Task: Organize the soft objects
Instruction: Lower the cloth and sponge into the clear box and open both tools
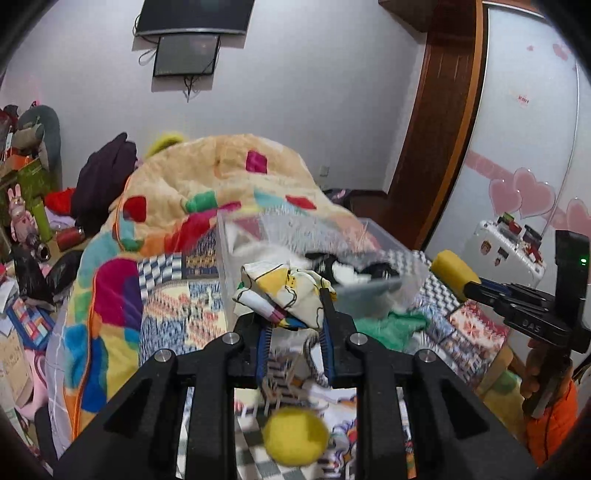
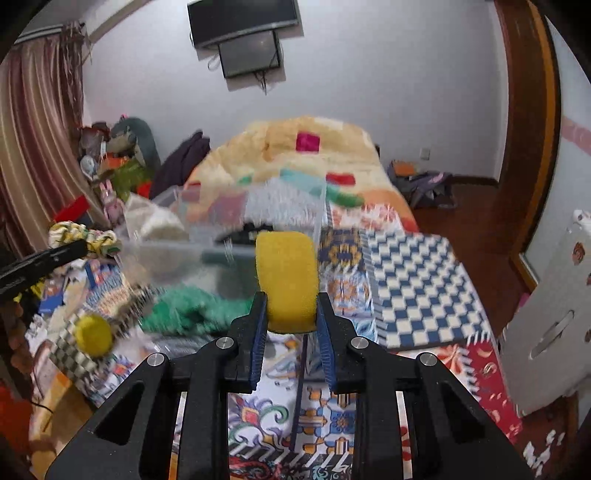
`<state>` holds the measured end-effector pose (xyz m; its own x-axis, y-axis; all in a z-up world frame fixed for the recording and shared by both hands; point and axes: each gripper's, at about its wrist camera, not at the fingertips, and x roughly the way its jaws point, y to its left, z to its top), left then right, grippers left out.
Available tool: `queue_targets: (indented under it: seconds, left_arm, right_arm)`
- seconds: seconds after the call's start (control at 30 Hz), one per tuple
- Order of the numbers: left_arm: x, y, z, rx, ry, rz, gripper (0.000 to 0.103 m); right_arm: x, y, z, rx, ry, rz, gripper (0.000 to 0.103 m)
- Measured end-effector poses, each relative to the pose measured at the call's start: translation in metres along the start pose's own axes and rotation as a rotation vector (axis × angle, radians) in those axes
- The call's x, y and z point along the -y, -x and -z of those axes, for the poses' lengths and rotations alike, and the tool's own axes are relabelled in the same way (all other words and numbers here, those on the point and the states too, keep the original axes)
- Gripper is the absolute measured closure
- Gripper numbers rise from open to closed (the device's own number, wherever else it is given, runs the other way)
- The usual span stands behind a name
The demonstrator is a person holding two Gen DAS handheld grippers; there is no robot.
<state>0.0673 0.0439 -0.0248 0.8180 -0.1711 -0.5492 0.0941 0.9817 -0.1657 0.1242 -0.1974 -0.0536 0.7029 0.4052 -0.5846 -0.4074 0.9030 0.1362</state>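
Left gripper point(image 1: 295, 314) clamped on cloth point(image 1: 284, 291); right gripper point(image 2: 290, 314) clamped on sponge point(image 2: 286, 277), long axis upright. Bin point(image 1: 314, 236) directly ahead of both, open side up, nearer the left. Ball point(image 1: 295, 435) and green cloth point(image 1: 399, 325) loose on bed.

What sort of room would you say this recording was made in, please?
Most likely a lived-in bedroom: a bed with patchwork covers and a heaped fleece blanket, a wall-mounted television, and a wardrobe door with pink hearts to the right.
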Motion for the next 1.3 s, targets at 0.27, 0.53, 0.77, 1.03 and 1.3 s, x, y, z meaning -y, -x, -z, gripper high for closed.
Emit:
queue_targets:
  seconds: [0.27, 0.53, 0.77, 1.03, 1.3]
  left_arm:
    - [0.007, -0.014, -0.038, 0.035, -0.029, 0.004, 0.080]
    - [0.019, -0.051, -0.049, -0.023, -0.074, 0.005, 0.080]
    - [0.032, -0.090, -0.043, -0.140, -0.124, 0.025, 0.080]
    - [0.042, -0.111, -0.033, -0.203, -0.188, 0.006, 0.080]
    - [0.042, -0.113, -0.034, -0.199, -0.187, -0.034, 0.041]
  right_arm:
    - [-0.017, -0.001, -0.036, 0.098, 0.054, -0.009, 0.080]
    - [-0.025, -0.029, -0.052, 0.092, 0.071, -0.033, 0.080]
    - [-0.017, -0.057, -0.048, 0.030, 0.059, -0.008, 0.080]
    - [-0.008, -0.084, -0.036, -0.067, 0.050, 0.030, 0.080]
    - [-0.009, -0.085, -0.036, -0.097, 0.051, 0.025, 0.077]
